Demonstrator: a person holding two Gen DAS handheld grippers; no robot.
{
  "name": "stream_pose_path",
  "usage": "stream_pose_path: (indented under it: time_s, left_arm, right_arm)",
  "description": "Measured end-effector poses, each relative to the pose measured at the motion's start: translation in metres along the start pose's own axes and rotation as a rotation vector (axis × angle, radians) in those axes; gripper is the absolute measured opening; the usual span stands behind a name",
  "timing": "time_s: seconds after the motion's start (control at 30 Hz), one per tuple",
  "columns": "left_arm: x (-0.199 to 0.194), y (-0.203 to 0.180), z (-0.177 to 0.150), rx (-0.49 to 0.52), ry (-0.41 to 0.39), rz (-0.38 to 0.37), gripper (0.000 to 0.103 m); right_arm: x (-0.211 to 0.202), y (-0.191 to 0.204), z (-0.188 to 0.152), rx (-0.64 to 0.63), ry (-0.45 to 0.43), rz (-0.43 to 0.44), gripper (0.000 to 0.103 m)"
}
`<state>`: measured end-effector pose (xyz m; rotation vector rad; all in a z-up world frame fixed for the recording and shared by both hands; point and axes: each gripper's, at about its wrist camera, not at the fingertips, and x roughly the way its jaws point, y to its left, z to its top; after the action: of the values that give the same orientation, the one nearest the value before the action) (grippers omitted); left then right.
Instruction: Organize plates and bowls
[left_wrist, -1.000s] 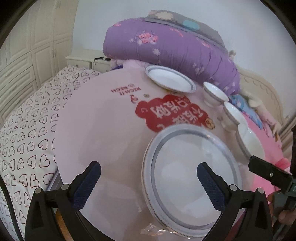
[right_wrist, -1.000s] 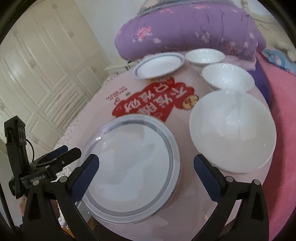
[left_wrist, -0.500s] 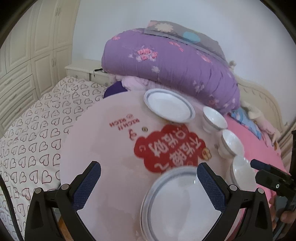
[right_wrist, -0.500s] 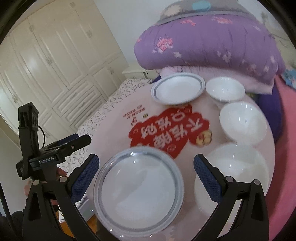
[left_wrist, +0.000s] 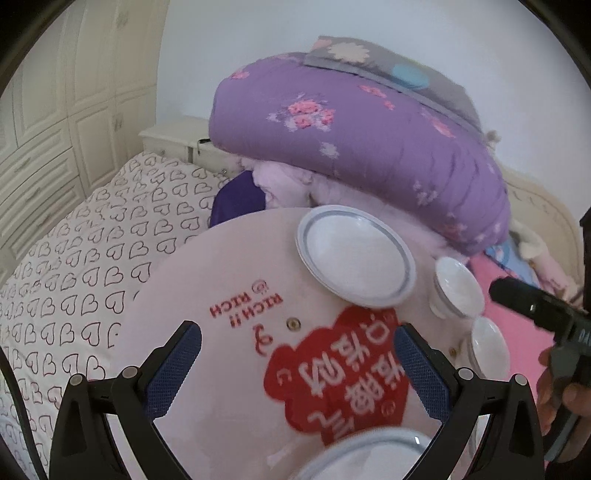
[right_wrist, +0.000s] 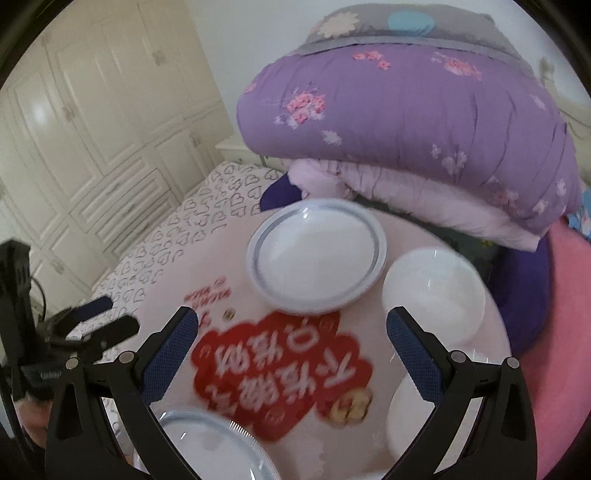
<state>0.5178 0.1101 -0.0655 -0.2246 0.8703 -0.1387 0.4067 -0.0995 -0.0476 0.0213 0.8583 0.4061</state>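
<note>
A round pink table (left_wrist: 207, 373) (right_wrist: 402, 380) with a red printed patch holds the dishes. A small blue-rimmed plate (left_wrist: 354, 256) (right_wrist: 316, 254) lies at the far side. A larger blue-rimmed plate (left_wrist: 373, 458) (right_wrist: 207, 446) lies at the near edge, partly out of view. A small white bowl (left_wrist: 456, 288) (right_wrist: 434, 293) stands right of the far plate, with a second bowl (left_wrist: 487, 345) (right_wrist: 413, 417) nearer. My left gripper (left_wrist: 295, 354) is open and empty above the table. My right gripper (right_wrist: 291, 343) is open and empty above the red patch.
A folded purple quilt (left_wrist: 362, 140) (right_wrist: 413, 125) is piled behind the table. A heart-patterned bed sheet (left_wrist: 85, 266) lies left, cream wardrobe doors (right_wrist: 85, 122) beyond. Pink bedding (right_wrist: 569, 332) lies right. The other gripper shows at each view's side edge (left_wrist: 543, 306) (right_wrist: 85, 325).
Both grippers have lifted and tilted up toward the far side. The large near plate has slid to the bottom of both views, and the far plate and bowls now sit nearer the centre.
</note>
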Motion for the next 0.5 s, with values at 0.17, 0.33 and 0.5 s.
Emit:
stream_pose_path:
  time_s: [0.17,0.33,0.5]
  left_arm:
    - [0.036,0.001,0.027,-0.042,0.021,0.018,0.102]
    - [0.073,0.003,0.047,-0.066,0.058,0.033,0.102]
    - [0.113,0.004,0.06,-0.076,0.114,0.027,0.102]
  right_arm:
    - [0.027,-0.021,0.038,-0.012,0.026,-0.02,0.103]
    - [0.057,-0.045,0.059,-0.02,0.085,-0.023,0.103]
    - [0.094,-0.068,0.072,-0.017,0.165,-0.015,0.103]
